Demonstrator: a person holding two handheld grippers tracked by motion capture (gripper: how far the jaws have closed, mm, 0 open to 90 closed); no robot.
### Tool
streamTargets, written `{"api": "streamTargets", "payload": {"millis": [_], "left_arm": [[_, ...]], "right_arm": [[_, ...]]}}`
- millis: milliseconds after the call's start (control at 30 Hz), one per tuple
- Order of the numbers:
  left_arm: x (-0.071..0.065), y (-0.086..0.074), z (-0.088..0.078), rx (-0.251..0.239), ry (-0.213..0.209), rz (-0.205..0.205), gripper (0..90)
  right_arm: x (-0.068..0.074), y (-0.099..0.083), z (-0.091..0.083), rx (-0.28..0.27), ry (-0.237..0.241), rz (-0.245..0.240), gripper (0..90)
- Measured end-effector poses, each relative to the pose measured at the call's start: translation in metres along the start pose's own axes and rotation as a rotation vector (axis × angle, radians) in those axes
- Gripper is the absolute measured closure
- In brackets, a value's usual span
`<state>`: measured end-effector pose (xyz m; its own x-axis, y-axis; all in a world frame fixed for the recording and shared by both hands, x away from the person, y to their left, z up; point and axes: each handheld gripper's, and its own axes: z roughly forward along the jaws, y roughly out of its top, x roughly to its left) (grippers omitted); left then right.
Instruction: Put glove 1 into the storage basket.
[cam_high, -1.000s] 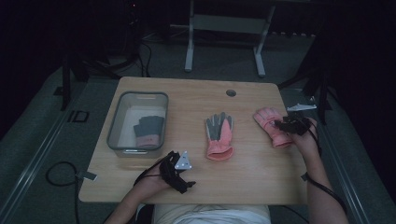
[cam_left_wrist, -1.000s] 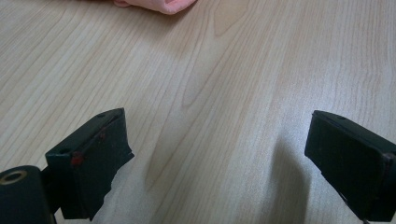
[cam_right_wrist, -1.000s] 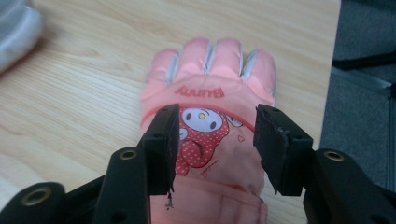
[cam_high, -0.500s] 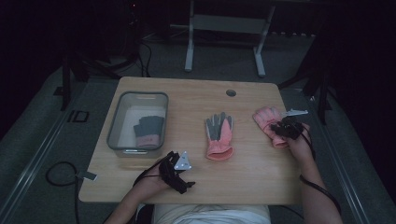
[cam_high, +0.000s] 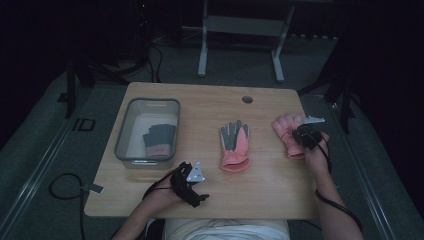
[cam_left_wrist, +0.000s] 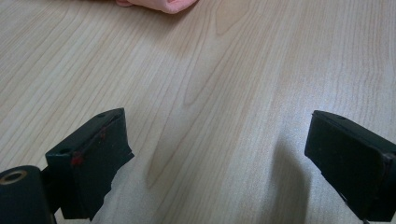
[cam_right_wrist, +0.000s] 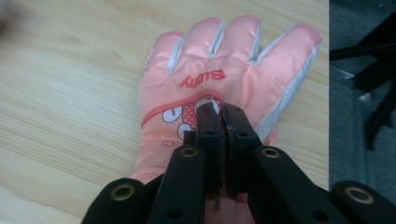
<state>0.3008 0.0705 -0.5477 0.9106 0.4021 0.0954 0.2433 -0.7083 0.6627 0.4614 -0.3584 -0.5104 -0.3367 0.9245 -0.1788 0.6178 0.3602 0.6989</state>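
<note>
A pink glove (cam_high: 286, 131) (cam_right_wrist: 224, 56) lies flat, back up, at the table's right side. My right gripper (cam_high: 304, 135) (cam_right_wrist: 219, 108) rests on its back with the jaws pressed together, pinching the fabric at the printed patch. A second glove (cam_high: 234, 145), pink with grey fingers, lies mid-table; its cuff (cam_left_wrist: 159, 3) peeks in at the top of the left gripper view. My left gripper (cam_high: 189, 182) (cam_left_wrist: 217, 158) sits near the front edge, open, with bare wood between its jaws.
A clear plastic bin (cam_high: 147, 101) stands at the left of the wooden table (cam_high: 210, 110), with a dark grey and pink glove (cam_high: 159, 140) inside. A round cable hole (cam_high: 247, 99) is near the far edge. Dark floor and metal stands surround the table.
My right gripper has moved left from the table's right edge onto the pink glove's back. The left gripper and the other gloves have stayed put.
</note>
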Motion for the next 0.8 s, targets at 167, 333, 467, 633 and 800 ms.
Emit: {"api": "streamTargets", "payload": {"millis": [167, 333, 467, 633, 800], "left_arm": [[0.0, 0.0, -0.001, -0.007, 0.004, -0.003, 6.0], [0.001, 0.0, -0.003, -0.013, 0.017, -0.001, 6.0], [0.001, 0.001, -0.004, -0.022, 0.017, -0.009, 6.0], [0.001, 0.001, -0.004, -0.018, 0.017, -0.001, 6.0], [-0.001, 0.002, -0.004, -0.018, 0.02, 0.006, 6.0]], "right_arm": [[0.01, 0.016, -0.03, -0.086, 0.023, 0.044, 87.0], [0.025, 0.027, -0.064, -0.137, -0.018, 0.155, 87.0], [0.036, 0.025, -0.077, -0.154, -0.022, 0.212, 87.0], [0.062, 0.017, -0.086, -0.144, -0.039, 0.259, 87.0], [0.077, 0.005, -0.082, -0.115, -0.04, 0.266, 86.9]]}}
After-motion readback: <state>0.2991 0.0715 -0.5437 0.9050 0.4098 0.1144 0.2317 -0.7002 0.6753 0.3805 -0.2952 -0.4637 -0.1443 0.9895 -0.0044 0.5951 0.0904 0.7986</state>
